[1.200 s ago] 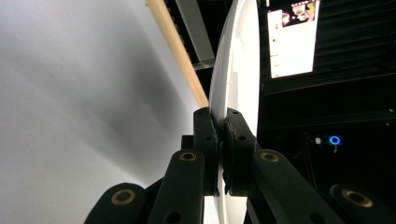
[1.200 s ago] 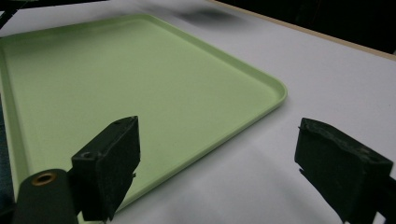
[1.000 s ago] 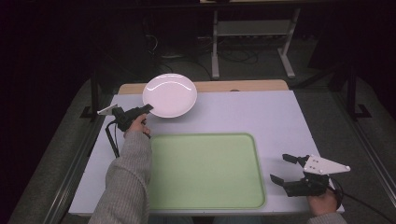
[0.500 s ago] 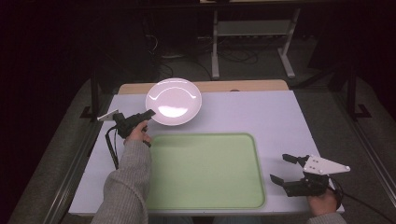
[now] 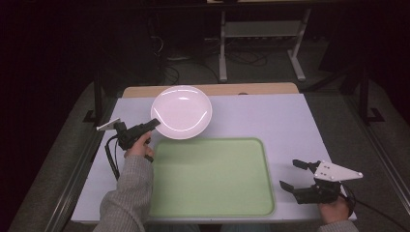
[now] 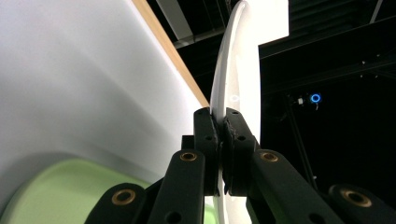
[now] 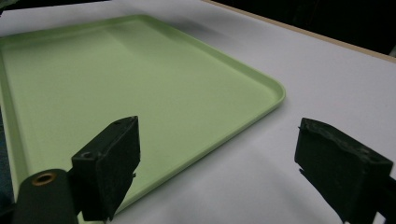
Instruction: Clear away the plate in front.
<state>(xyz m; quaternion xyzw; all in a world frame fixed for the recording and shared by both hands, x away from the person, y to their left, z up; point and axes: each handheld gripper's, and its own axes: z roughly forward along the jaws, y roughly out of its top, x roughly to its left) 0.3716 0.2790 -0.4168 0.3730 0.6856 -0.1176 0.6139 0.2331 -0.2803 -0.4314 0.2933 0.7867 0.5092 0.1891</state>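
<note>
Left gripper (image 5: 153, 123) pinches the rim of the white plate (image 5: 181, 111), carried just above the green tray (image 5: 212, 208) in the frame's upper centre. Right gripper (image 5: 296, 174), jaws spread, waits lower right. Judged: plate grasped; placement on the tray remains.

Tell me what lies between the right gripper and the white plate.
In the high view, the green tray and bare white tabletop lie between the right gripper and the white plate, which the left gripper holds.

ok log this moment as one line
left gripper: shut on white plate rim, plate lifted | right gripper: open, idle right of green tray | tray: nothing on it
</note>
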